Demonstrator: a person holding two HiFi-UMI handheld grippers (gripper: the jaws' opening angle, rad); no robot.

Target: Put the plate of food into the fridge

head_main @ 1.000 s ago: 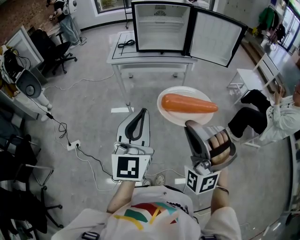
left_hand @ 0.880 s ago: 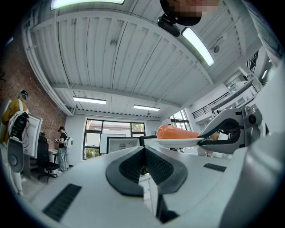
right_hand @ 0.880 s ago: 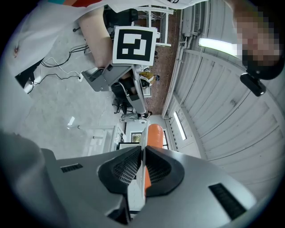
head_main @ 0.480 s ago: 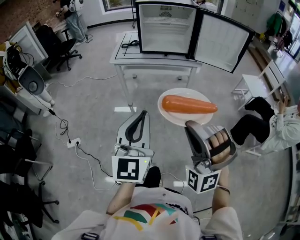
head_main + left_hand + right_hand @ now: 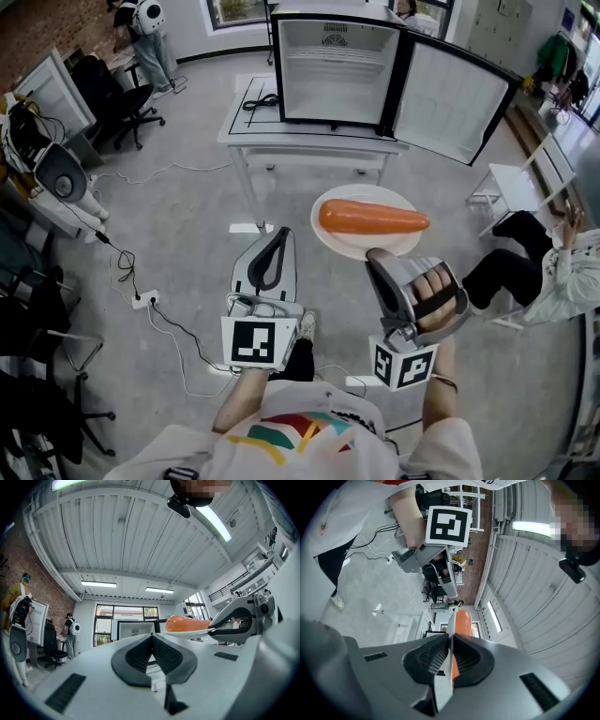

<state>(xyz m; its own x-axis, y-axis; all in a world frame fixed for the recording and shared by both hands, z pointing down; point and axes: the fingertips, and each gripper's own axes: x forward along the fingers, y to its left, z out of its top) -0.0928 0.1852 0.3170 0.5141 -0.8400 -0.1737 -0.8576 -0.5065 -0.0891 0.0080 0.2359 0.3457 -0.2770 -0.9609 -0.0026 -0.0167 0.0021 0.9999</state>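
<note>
The right gripper (image 5: 377, 255) is clamped on the near rim of a white plate (image 5: 361, 247), holding it level in the air above the floor (image 5: 178, 216). A whole carrot (image 5: 373, 217) lies across the plate. Just left of the plate hangs the left gripper (image 5: 278, 234) — jaws pressed together, nothing between them. Ahead, well apart from the plate, the small fridge (image 5: 339, 61) stands on a white table (image 5: 309, 141) — its door (image 5: 457, 89) swung wide to the right

Left hand-held gripper (image 5: 281, 232) jaws together, seemingly empty, right hand-held gripper (image 5: 373, 255) clamped on plate (image 5: 339, 242) rim
</note>
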